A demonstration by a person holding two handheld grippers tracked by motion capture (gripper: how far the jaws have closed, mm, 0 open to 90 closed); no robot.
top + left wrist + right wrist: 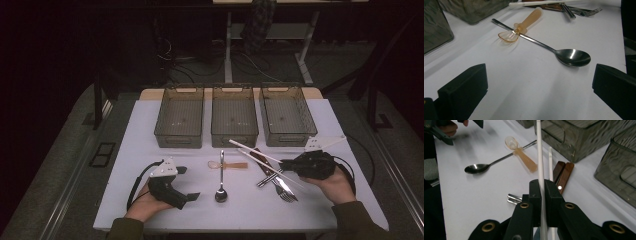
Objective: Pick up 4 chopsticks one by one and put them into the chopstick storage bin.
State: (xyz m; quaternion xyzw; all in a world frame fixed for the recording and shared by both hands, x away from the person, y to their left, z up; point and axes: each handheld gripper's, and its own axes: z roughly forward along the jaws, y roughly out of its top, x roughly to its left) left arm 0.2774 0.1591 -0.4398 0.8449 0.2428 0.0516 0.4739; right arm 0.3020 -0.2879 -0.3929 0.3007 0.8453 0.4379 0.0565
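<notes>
My right gripper [284, 163] is shut on a white chopstick [252, 150] that slants up and left from its jaws. In the right gripper view the chopstick [539, 155] runs straight up between the closed jaws of the right gripper [543, 185]. A second white chopstick [550, 161] lies on the table beside two wood-handled pieces [562, 175]. My left gripper [187, 183] rests at the front left, open and holding nothing. Ahead of its jaws [539, 87] lie a metal spoon [571, 57] and a small amber plastic spoon [524, 25], crossed over each other.
Three see-through bins [179, 136] [234, 136] [287, 137] stand in a row at the back of the white table [130, 150]. Forks [286, 191] lie just left of my right hand. The metal spoon [221, 192] sits mid-table.
</notes>
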